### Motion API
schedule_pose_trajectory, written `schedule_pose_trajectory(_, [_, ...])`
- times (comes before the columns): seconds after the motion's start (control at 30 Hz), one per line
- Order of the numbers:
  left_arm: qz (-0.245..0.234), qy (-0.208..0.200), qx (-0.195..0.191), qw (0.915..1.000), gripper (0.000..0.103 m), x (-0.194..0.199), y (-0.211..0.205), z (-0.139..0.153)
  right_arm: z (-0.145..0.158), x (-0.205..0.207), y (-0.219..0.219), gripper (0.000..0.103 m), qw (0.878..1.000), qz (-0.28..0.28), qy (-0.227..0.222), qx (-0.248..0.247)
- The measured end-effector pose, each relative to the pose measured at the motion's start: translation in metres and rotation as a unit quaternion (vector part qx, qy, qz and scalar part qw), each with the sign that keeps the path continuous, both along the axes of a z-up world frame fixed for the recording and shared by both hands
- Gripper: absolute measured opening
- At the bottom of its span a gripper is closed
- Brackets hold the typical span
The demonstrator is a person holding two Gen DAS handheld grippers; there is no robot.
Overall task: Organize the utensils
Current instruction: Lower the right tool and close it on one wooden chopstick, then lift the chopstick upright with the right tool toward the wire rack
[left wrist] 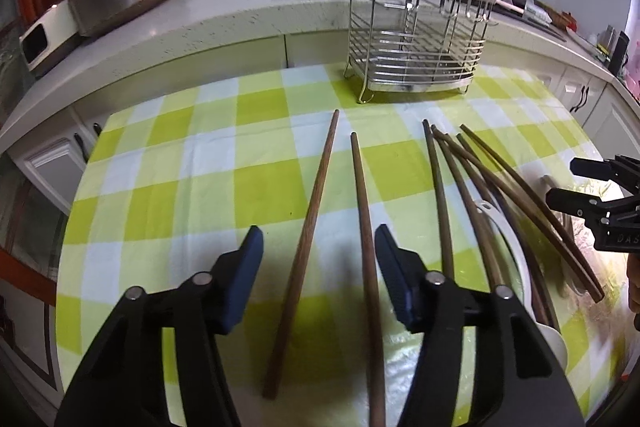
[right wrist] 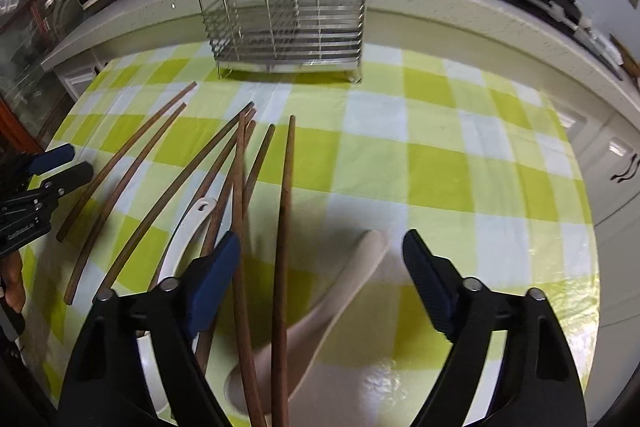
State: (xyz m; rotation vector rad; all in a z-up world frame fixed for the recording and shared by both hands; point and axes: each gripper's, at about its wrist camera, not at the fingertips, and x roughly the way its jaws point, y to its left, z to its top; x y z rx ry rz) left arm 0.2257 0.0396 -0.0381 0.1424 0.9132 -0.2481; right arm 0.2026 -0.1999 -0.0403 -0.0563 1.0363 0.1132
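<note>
On the left, our left tongs [left wrist: 318,267] hang wide open and empty over the checked surface [left wrist: 200,163], straddling two loose chopsticks [left wrist: 316,211]. To pick cleanly we should centre one stick between the pads and close low, near its thicker end. Further right lies the main bundle of chopsticks [right wrist: 240,179], fanned over a white spoon [right wrist: 188,227], with a pale ceramic spoon [right wrist: 340,291] beside. Our right tongs [right wrist: 320,275] also gape wide, holding nothing, above that pile. The wire utensil rack [right wrist: 288,15] stands upright at the far edge, apparently unfilled; we should drop sticks in vertically.
</note>
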Motion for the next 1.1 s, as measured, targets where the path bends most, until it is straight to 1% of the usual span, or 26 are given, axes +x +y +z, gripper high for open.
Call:
schedule_pose_trajectory(0.1, [-0.005, 0.010, 0.002, 0.9999, 0.046, 0.010, 0.000, -0.007, -0.006, 0.007, 0.003, 0.065, 1.000, 0.006, 0.015, -0.004])
schedule_pose_trajectory(0.23, [-0.011, 0.020, 0.006, 0.9997, 0.041, 0.019, -0.001, -0.014, -0.012, 0.013, 0.008, 0.059, 0.999, 0.018, 0.024, -0.012])
schedule_pose_trajectory(0.3, [-0.014, 0.025, 0.012, 0.9995, 0.035, 0.023, -0.003, -0.018, -0.013, 0.016, 0.012, 0.054, 0.999, 0.024, 0.024, -0.024])
schedule_pose_trajectory(0.37, [-0.018, 0.033, 0.016, 0.9992, 0.032, 0.027, -0.004, -0.022, -0.014, 0.018, 0.014, 0.049, 0.999, 0.029, 0.030, -0.023])
schedule_pose_trajectory(0.43, [-0.023, 0.037, 0.017, 0.9989, 0.031, 0.030, -0.005, -0.025, -0.018, 0.021, 0.016, 0.048, 0.998, 0.034, 0.038, -0.032])
schedule_pose_trajectory(0.5, [-0.026, 0.042, 0.019, 0.9986, 0.027, 0.033, -0.006, -0.029, -0.022, 0.022, 0.017, 0.040, 0.998, 0.039, 0.044, -0.039])
schedule_pose_trajectory(0.67, [-0.032, 0.043, 0.015, 0.9984, 0.023, 0.037, -0.007, -0.032, -0.019, 0.022, 0.017, 0.031, 0.997, 0.050, 0.049, -0.027])
schedule_pose_trajectory(0.7, [-0.034, 0.043, 0.015, 0.9984, 0.021, 0.037, -0.008, -0.032, -0.018, 0.022, 0.018, 0.026, 0.997, 0.054, 0.049, -0.023])
schedule_pose_trajectory(0.73, [-0.035, 0.042, 0.016, 0.9984, 0.019, 0.037, -0.009, -0.032, -0.019, 0.022, 0.019, 0.025, 0.997, 0.058, 0.049, -0.020])
schedule_pose_trajectory(0.8, [-0.036, 0.043, 0.018, 0.9983, 0.009, 0.037, -0.010, -0.032, -0.018, 0.018, 0.022, 0.017, 0.997, 0.066, 0.045, -0.018])
schedule_pose_trajectory(0.9, [-0.035, 0.046, 0.014, 0.9982, 0.008, 0.038, -0.010, -0.031, -0.017, 0.016, 0.020, 0.012, 0.997, 0.070, 0.040, -0.009])
schedule_pose_trajectory(1.03, [-0.032, 0.045, 0.012, 0.9984, 0.007, 0.035, -0.009, -0.029, -0.018, 0.014, 0.018, 0.010, 0.997, 0.067, 0.037, 0.003])
schedule_pose_trajectory(1.1, [-0.031, 0.040, 0.011, 0.9987, 0.007, 0.031, -0.009, -0.025, -0.013, 0.010, 0.016, 0.009, 0.997, 0.066, 0.028, 0.009])
